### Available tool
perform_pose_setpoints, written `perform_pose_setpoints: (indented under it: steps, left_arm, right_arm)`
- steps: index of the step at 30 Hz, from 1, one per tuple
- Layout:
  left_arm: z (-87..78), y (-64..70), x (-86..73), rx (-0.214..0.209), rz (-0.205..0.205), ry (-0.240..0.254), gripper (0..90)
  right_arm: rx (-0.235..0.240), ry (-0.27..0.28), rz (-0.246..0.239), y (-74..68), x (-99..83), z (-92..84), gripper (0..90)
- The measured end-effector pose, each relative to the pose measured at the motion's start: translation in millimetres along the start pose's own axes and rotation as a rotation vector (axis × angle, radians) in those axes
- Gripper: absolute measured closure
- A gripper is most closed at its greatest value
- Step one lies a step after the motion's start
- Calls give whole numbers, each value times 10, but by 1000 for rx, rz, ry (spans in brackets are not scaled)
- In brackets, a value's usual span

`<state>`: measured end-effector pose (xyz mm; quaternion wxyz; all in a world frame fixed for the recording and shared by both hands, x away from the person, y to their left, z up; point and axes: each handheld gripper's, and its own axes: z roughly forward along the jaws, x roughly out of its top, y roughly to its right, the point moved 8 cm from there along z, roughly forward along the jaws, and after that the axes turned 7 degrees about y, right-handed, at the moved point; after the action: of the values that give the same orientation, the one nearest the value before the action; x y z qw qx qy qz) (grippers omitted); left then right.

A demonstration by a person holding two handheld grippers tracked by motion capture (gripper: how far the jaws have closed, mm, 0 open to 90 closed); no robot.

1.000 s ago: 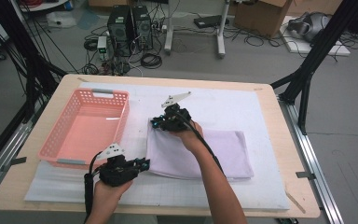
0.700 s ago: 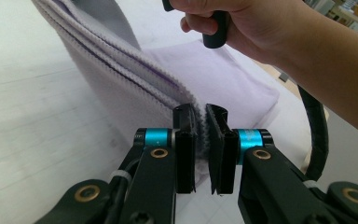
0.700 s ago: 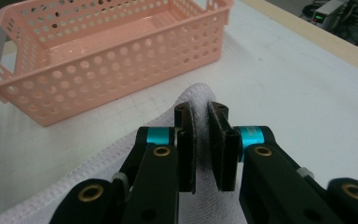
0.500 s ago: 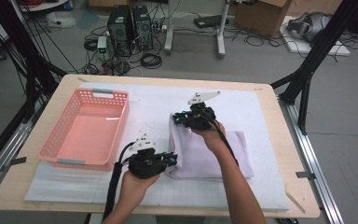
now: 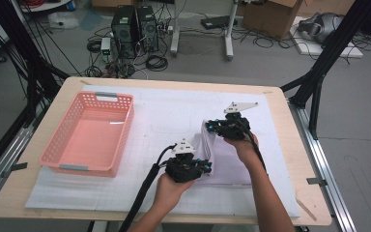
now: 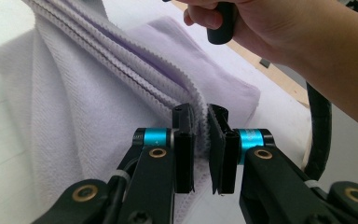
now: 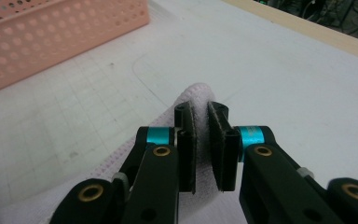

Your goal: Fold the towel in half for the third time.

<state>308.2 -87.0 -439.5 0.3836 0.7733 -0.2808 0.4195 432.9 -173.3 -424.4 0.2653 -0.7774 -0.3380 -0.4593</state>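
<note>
A lavender towel lies on the white mat right of the middle, with its left edge lifted into a standing fold. My left gripper is shut on the near end of that edge. In the left gripper view the jaws pinch the towel's ribbed hem, and the other hand shows beyond. My right gripper is shut on the far end of the same edge. In the right gripper view its pads squeeze a bunched bit of towel.
A pink plastic basket stands on the left of the white gridded mat and shows again in the right gripper view. The wooden table rim runs along the right. Black cables trail from both grippers toward the near edge.
Both grippers have moved to the right with the towel's left edge held between them, so the towel now folds over onto its right part.
</note>
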Motion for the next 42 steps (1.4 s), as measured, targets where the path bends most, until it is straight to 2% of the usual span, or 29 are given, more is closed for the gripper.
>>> perform_pose_setpoints:
  steps: [4,7,11,12,15,17,20,23,27,28,30,32,33,35,37,39,42]
  left_arm:
    - [191,70,13,-1,8,-11,805]
    - [301,127,17,3,28,-14,759]
    - [317,162,37,-6,62,13,576]
    - [300,157,47,-5,77,19,519]
    - [189,139,106,-2,114,55,430]
    - [89,104,144,-4,123,79,421]
    - [-56,4,160,16,138,102,415]
    - [-183,-126,132,31,118,116,409]
    - [-369,-295,63,62,122,141,401]
    - [-413,-340,38,67,120,144,399]
    - [-495,-432,-20,84,108,139,396]
    - [-582,-518,-64,99,100,146,394]
    - [-624,-553,-82,101,92,152,394]
    - [-699,-610,-117,108,88,164,394]
    - [-765,-659,-155,120,103,158,393]
    - [-835,-708,-180,133,114,154,388]
    - [-937,-781,-194,144,99,167,388]
  right_arm:
    - [-24,-1,15,132,-103,-114,824]
    - [-40,8,30,226,-169,-197,824]
    - [-55,10,37,321,-244,-296,824]
    - [-62,4,36,356,-273,-326,824]
    - [-88,-10,40,449,-327,-384,825]
    - [-108,-12,46,514,-351,-428,824]
    - [-132,-21,53,584,-388,-475,824]
    - [-168,-57,36,623,-436,-522,824]
    - [-210,-84,40,692,-537,-601,818]
    - [-225,-91,49,711,-570,-620,795]
    - [-260,-67,91,741,-596,-686,690]
    - [-289,-21,142,747,-591,-805,571]
    - [-297,-2,159,737,-589,-872,565]
    - [-315,26,162,694,-590,-1007,531]
    - [-328,44,155,607,-610,-1131,527]
    - [-329,39,145,496,-675,-1224,497]
    - [-288,36,175,287,-825,-1287,470]
